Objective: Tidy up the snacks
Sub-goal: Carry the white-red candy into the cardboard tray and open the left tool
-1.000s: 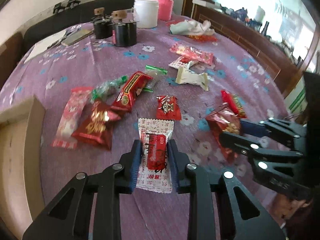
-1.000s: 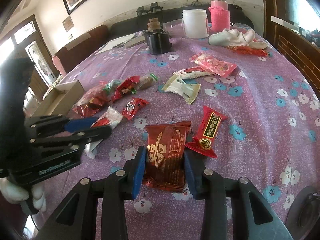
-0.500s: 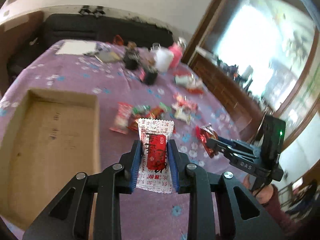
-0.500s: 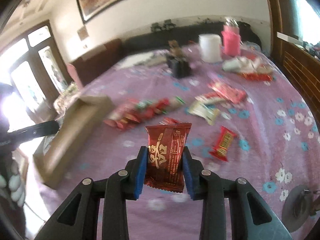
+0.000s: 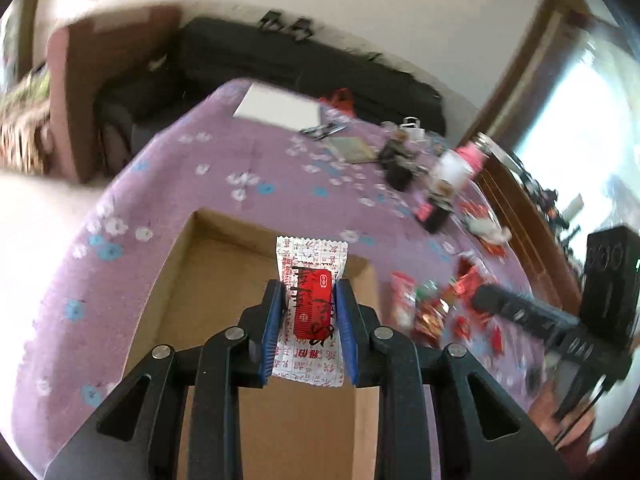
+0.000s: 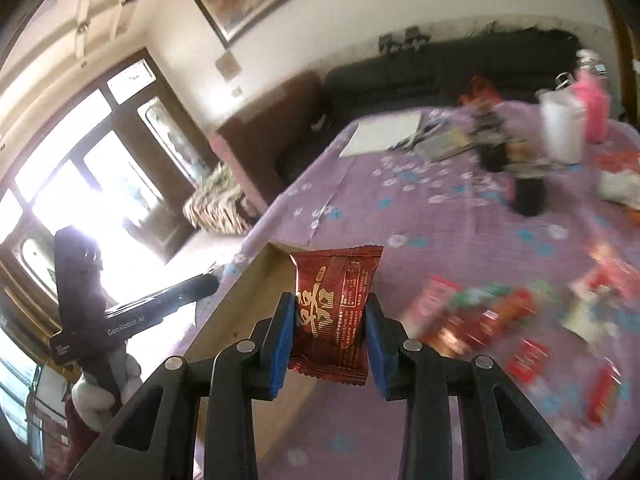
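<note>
A: While I look thru the left wrist cam, what's my left gripper [image 5: 310, 312] got?

B: Clamped on a white packet [image 5: 311, 280] w/ red print and a red label, flat, upright betw. the blue pads, held over the open cardboard box [image 5: 224, 276] on the purple floral cloth [image 5: 120, 264].

A: And the right cam?

B: Right gripper [image 6: 330, 334] is pinching a dark red foil pack [image 6: 334, 308], gold characters, crinkled edges, just beside the box's wall [image 6: 248, 296]. Other snacks [image 6: 492, 320] lie blurred on the cloth, right.
</note>
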